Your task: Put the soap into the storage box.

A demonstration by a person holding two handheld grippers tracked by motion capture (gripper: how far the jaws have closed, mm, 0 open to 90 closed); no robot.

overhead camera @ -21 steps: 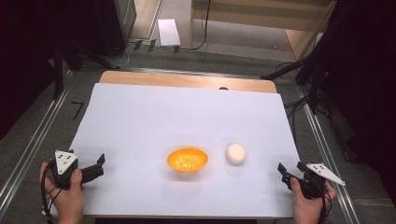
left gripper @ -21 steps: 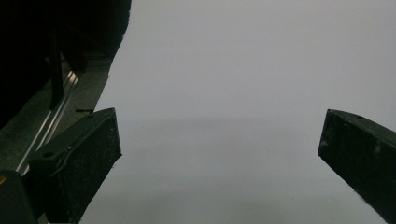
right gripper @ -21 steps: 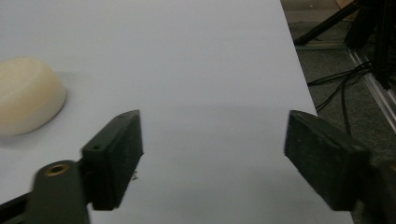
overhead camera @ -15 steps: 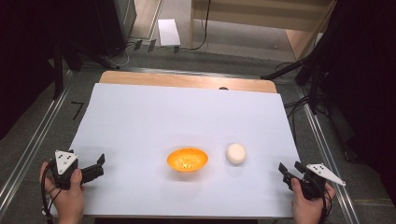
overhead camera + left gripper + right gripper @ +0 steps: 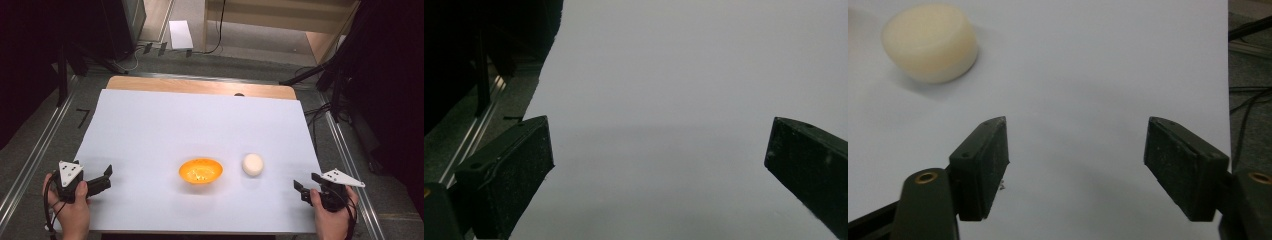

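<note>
A: Start with the tongs. The left gripper (image 5: 102, 179) sits low at the near left corner of the white sheet (image 5: 200, 125), jaws spread wide with nothing but bare sheet between them.

B: And moving right?

A: The orange bowl (image 5: 200, 170) stands near the middle of the sheet's near half. Just beside it, apart from its rim, lies the cream puck (image 5: 252, 164), flat on the sheet. Then the right gripper (image 5: 306, 185) at the near right corner, jaws parted and empty, pointed toward the cream puck (image 5: 930, 42), which lies ahead and to one side of them, well clear.

B: So how far along?

A: Barely begun, I'd say. Nothing is gripped and the bowl looks empty of the puck. If the puck is meant for the bowl, the reach, the grasp and the drop all remain.
</note>
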